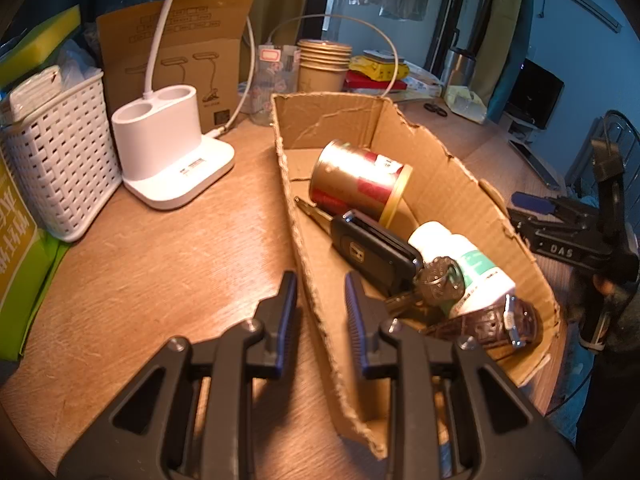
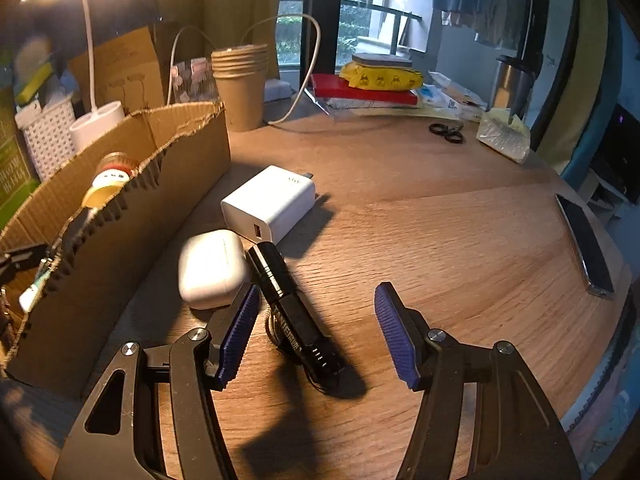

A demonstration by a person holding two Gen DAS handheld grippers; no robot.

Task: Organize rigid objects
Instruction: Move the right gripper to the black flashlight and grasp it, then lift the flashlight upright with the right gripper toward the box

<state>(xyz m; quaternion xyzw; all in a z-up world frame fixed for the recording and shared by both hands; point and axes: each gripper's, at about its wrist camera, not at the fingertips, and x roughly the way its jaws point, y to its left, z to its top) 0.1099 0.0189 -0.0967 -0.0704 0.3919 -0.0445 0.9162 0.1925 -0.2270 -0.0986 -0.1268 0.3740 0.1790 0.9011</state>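
Left wrist view: the left tool (image 1: 320, 300) is clamped on the ragged near wall of the corrugated cardboard box (image 1: 448, 184), one ribbed blue pad on each side of the torn edge. Inside the box there's a gold-and-red tin can (image 1: 360, 182) lying on its side toward the far end, then a black flip car key (image 1: 372, 248) with a metal blade, a white plastic bottle (image 1: 464, 268) with a green label, and a dark embossed leather strap (image 1: 492, 324) at the near right corner. Left of the box on the woodgrain table (image 1: 168, 264) sit a smooth white lamp base (image 1: 172, 156) and a white woven-look plastic basket (image 1: 60, 160).

From the right wrist camera, the right tool (image 2: 316, 320) is spread wide and holding nothing, low over the table. A glossy black cylinder-ish gadget (image 2: 294, 312) lies between its pads, touching neither as far as I can see. Just beside it to the left is a rounded white earbud case (image 2: 210, 268), and farther off a boxy white charger brick (image 2: 270, 202), all right outside the box's wall.
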